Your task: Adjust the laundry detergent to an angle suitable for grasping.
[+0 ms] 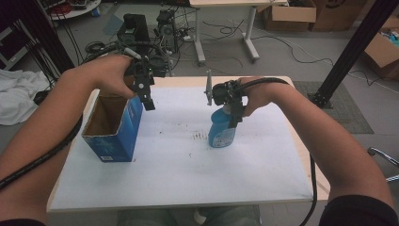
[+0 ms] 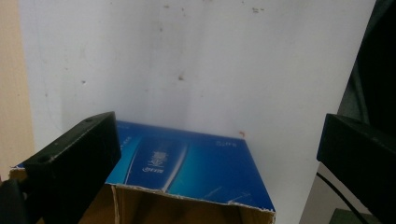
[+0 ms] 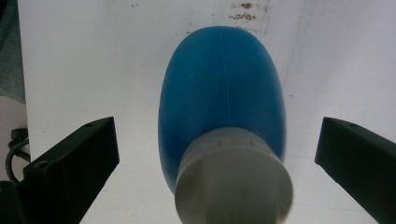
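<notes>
A blue cardboard box [image 1: 115, 129] with an open top stands upright at the table's left. My left gripper [image 1: 148, 102] hangs open just above the box's far right corner. In the left gripper view its jaws [image 2: 219, 137] stand wide apart over the box's blue printed wall [image 2: 187, 165] and torn brown rim. A blue bottle [image 1: 221, 132] with a white cap stands upright near the table's middle. Directly above its top hovers my right gripper [image 1: 234, 118], open. The right gripper view looks down on the bottle [image 3: 219, 88] and cap [image 3: 233, 184], between wide-apart jaws [image 3: 217, 140] that touch neither.
A white sheet [image 1: 188, 169] with dark specks covers the table. Behind the table are black equipment and cables [image 1: 141, 28] and a white desk's legs [image 1: 249, 37]. Cardboard boxes [image 1: 289, 14] and a black slanted post [image 1: 357, 47] stand at the right, and a white cloth [image 1: 16, 94] lies at the left.
</notes>
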